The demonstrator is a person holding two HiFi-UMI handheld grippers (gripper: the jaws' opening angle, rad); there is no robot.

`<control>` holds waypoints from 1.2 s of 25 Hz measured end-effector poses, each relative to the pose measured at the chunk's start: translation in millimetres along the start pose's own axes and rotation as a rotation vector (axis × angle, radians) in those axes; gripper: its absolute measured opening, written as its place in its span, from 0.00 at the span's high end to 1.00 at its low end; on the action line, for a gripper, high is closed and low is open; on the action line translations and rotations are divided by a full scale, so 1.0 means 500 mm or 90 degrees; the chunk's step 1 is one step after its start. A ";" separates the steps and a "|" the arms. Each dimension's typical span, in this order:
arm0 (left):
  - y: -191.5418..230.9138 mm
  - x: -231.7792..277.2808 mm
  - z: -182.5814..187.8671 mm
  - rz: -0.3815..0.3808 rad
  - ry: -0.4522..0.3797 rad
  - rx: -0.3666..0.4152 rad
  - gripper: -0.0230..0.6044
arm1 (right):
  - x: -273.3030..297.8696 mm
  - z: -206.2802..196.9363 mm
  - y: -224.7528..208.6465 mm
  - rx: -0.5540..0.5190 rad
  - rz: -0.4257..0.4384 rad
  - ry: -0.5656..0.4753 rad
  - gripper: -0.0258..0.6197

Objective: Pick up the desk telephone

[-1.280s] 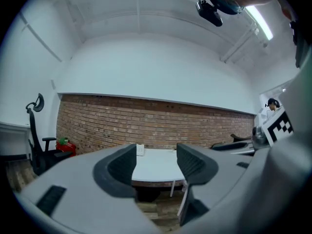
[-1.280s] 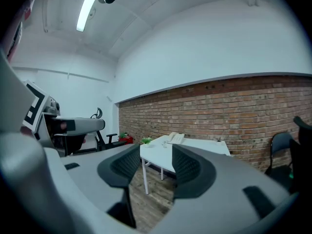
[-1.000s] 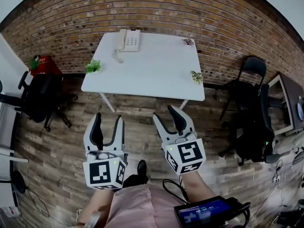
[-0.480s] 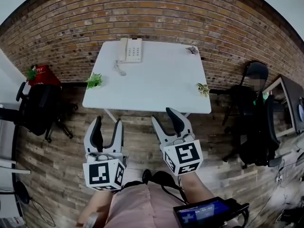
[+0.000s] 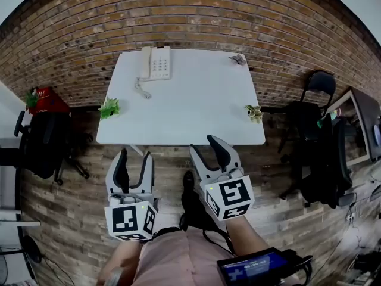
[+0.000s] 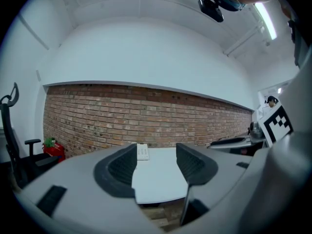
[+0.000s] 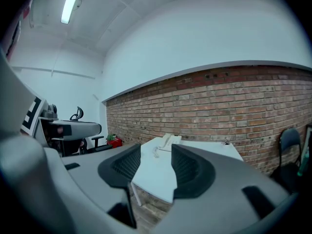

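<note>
The desk telephone (image 5: 156,63) is parked at the far left corner of the white table (image 5: 190,112), right up by the brick wall (image 5: 196,16); the handset is laid along the left side of the base, with the keypad to its right; the coiled cord (image 5: 140,89) is trailed across the tabletop toward the near side.

Nothing has been grabbed; the left gripper (image 5: 135,159) and the right gripper (image 5: 205,146) are held side by side over the wooden floor (image 5: 71,207), just short of the table's near edge and well apart from the phone. The left gripper's jaws are kept moderately apart with nothing between the pads; through that gap only the distant tabletop and the phone can be seen. Same deal with the right one; jaws partly spread, nothing gripped, table and phone framed far off between them.

A few other bits can be spotted on the table: a small green plant (image 5: 109,107) at the left edge, another small plant (image 5: 255,112) at the right edge, and a tiny object (image 5: 238,58) at the far right corner, too small to be identified. A black office chair (image 5: 44,139) is parked left of the table, and another dark chair (image 5: 315,88) is set off to the right.
</note>
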State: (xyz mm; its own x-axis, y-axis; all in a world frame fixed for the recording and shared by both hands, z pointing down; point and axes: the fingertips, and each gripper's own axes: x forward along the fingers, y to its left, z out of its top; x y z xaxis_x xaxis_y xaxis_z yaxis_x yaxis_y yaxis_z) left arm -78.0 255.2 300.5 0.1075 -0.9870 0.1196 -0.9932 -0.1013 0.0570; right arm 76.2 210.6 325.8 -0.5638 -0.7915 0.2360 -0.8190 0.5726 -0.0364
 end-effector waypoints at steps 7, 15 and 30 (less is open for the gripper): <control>0.034 0.117 -0.026 0.007 0.022 0.005 0.55 | 0.108 -0.008 -0.079 0.005 -0.010 0.014 0.65; 0.136 0.316 0.006 0.025 0.009 0.001 0.55 | 0.289 0.039 -0.202 0.005 -0.020 0.018 0.64; 0.310 0.589 0.097 0.110 -0.018 -0.001 0.52 | 0.544 0.176 -0.416 -0.027 -0.037 -0.010 0.64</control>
State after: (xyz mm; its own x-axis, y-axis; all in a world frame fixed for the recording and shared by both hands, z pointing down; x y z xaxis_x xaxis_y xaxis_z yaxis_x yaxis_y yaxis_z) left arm -202.6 -57.4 296.3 -0.0655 -0.9928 0.1002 -0.9968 0.0698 0.0392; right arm 83.8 -142.8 312.1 -0.5178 -0.8263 0.2215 -0.8450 0.5344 0.0183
